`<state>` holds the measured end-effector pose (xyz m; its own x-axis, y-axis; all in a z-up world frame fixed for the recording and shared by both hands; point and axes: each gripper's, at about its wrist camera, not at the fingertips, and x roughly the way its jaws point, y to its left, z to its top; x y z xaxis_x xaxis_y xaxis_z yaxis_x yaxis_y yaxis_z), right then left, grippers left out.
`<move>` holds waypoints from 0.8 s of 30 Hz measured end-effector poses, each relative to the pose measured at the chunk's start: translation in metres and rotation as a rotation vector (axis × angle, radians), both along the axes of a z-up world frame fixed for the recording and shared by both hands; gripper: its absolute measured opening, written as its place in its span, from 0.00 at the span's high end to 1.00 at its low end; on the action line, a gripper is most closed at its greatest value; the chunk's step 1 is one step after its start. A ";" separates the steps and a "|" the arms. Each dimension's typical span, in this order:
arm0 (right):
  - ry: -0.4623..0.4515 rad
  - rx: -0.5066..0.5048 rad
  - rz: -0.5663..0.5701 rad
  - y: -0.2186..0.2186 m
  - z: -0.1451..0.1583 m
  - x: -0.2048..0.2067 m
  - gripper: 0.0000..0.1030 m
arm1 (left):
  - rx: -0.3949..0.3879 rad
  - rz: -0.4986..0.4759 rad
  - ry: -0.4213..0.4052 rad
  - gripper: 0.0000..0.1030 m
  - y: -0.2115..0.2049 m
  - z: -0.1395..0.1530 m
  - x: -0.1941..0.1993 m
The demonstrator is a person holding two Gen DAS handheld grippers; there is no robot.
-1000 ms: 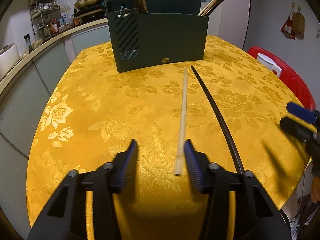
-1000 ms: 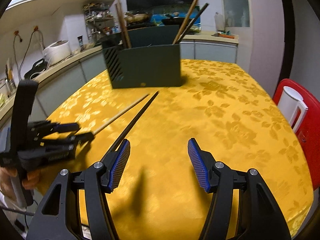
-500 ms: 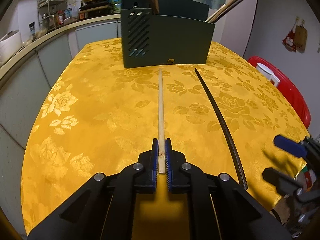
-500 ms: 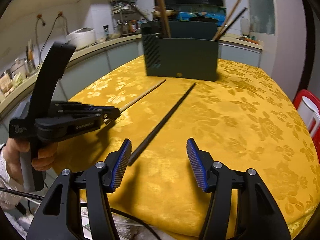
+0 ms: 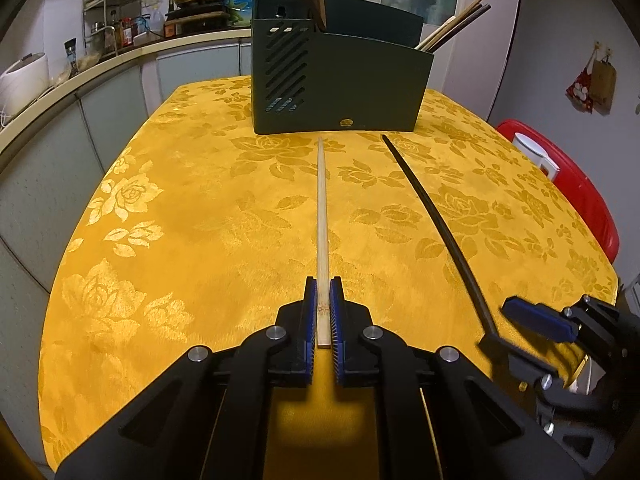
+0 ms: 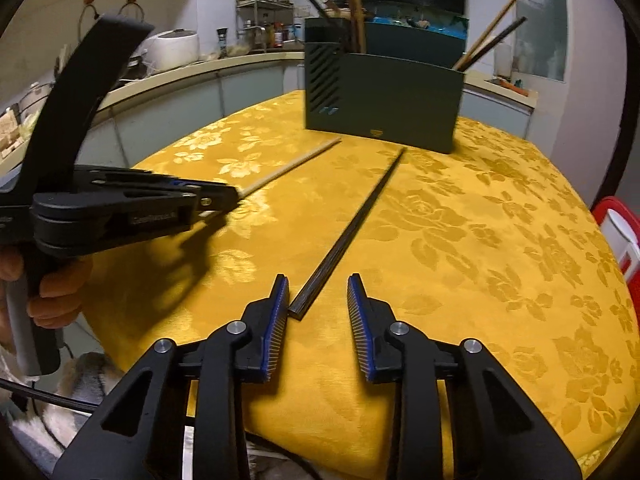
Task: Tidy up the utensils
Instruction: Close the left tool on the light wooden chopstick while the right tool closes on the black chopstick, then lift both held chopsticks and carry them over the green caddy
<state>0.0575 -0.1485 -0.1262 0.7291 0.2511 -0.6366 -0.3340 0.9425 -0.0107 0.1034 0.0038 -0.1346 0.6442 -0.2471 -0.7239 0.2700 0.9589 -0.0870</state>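
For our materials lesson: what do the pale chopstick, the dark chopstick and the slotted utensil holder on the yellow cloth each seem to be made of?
Pale chopstick: probably wood or bamboo, matte, tan with faint grain.
Dark chopstick: black with a slight sheen along its edge; lacquered wood or plastic, cannot tell which.
Utensil holder: likely moulded plastic, possibly painted metal; dark green, smooth and matte, with clean diagonal vent slots.

Yellow rose-patterned tablecloth [image 5: 192, 200]; dark green holder [image 5: 352, 88]; black chopstick [image 6: 352, 224].

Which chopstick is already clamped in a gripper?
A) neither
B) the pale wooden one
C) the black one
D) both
B: the left gripper is shut on the pale wooden chopstick, while the black chopstick only lies between the right gripper's closing, still-open jaws.
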 end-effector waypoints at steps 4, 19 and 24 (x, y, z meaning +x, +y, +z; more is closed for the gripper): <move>-0.002 -0.008 -0.058 -0.015 0.000 0.004 0.72 | 0.006 0.007 -0.009 0.93 -0.002 -0.001 -0.002; -0.015 0.045 -0.067 -0.021 -0.004 0.009 0.85 | -0.012 0.018 -0.043 0.93 0.000 -0.003 -0.005; -0.013 0.056 -0.078 -0.023 -0.004 0.009 0.90 | -0.034 0.024 -0.041 0.94 0.003 -0.004 -0.005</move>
<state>0.0667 -0.1719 -0.1299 0.7559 0.2278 -0.6137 -0.2593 0.9650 0.0388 0.0985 0.0064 -0.1381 0.6795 -0.2552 -0.6879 0.2507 0.9619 -0.1092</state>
